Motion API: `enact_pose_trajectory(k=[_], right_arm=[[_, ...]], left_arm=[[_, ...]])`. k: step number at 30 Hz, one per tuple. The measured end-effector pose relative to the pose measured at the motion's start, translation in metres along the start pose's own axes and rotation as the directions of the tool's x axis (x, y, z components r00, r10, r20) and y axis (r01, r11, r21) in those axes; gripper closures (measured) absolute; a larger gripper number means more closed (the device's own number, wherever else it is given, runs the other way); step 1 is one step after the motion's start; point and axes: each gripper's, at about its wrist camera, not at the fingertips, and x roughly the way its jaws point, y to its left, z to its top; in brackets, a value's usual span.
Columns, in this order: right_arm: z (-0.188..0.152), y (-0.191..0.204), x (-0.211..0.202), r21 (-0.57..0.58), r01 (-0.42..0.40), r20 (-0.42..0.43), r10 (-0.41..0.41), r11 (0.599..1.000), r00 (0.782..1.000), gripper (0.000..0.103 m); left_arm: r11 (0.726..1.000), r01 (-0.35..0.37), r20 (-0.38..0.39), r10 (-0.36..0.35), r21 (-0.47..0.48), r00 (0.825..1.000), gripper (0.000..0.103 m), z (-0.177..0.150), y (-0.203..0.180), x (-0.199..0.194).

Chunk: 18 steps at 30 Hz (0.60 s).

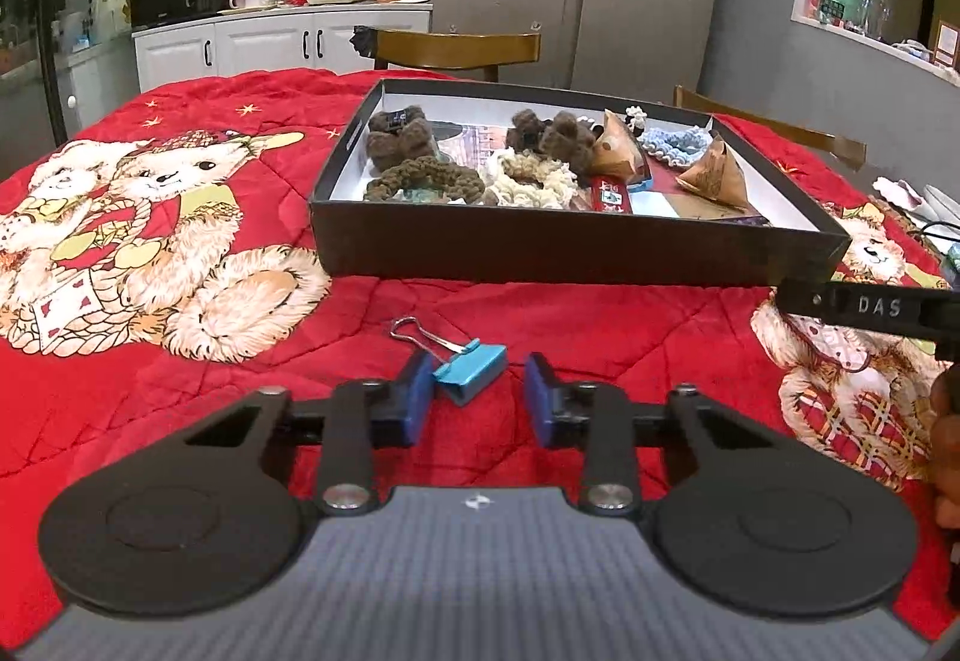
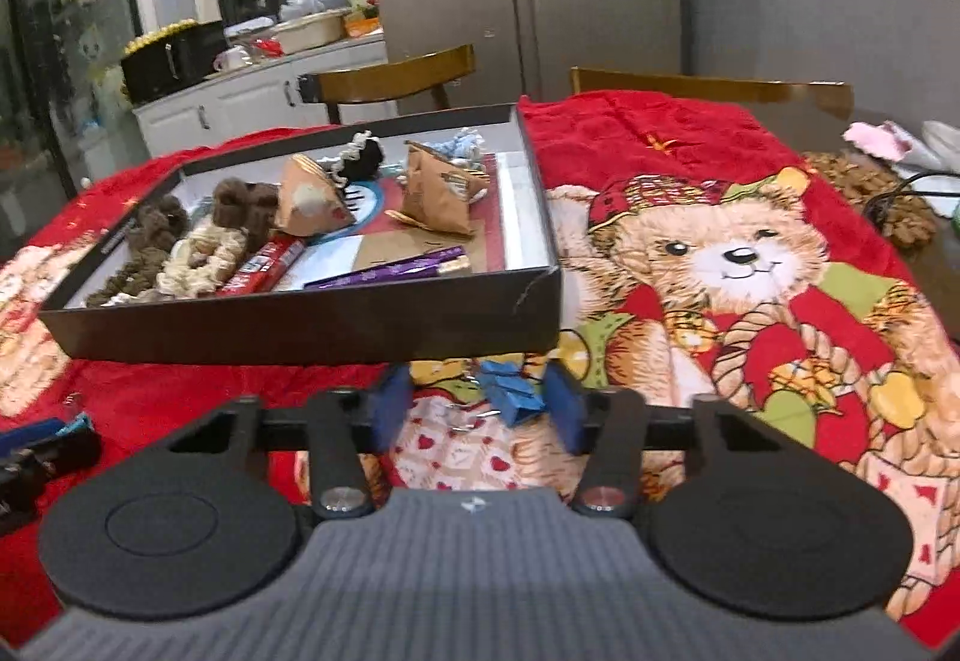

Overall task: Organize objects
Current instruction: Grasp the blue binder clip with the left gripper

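The left hand-held gripper brackets a light-blue binder clip, one pad clear; the right hand-held gripper brackets a dark-blue clip, unpinched.

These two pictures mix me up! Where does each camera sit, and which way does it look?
Left wrist: rides on the left tongs, facing a light-blue clip and the black box; its tongs and a hand show.
Right wrist: rides on the right tongs, facing a dark-blue clip by the box; its tongs show.
Both see the box and red blanket.
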Motion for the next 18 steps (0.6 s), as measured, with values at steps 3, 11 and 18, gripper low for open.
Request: enact_pose_trajectory(k=[3, 11, 18], right_arm=[[0.0002, -0.0034, -0.001, 0.018, 0.004, 0.002, -0.004, 1.0, 1.0, 0.065], [0.0023, -0.0003, -0.0022, 0.01, 0.014, 0.003, -0.014, 1.0, 1.0, 0.076], [0.0059, -0.0036, -0.008, 0.064, -0.07, 0.003, 0.069, 0.996, 0.998, 0.076]], left_arm=[[1.0, 0.001, 0.001, -0.001, -0.005, 1.0, 0.077, 0.0001, 0.0011, 0.0], [1.0, 0.003, 0.005, -0.003, -0.005, 1.0, 0.08, 0.0002, 0.0009, 0.0004], [1.0, -0.015, 0.013, 0.015, -0.005, 1.0, 0.08, -0.0002, 0.0002, -0.0006]])
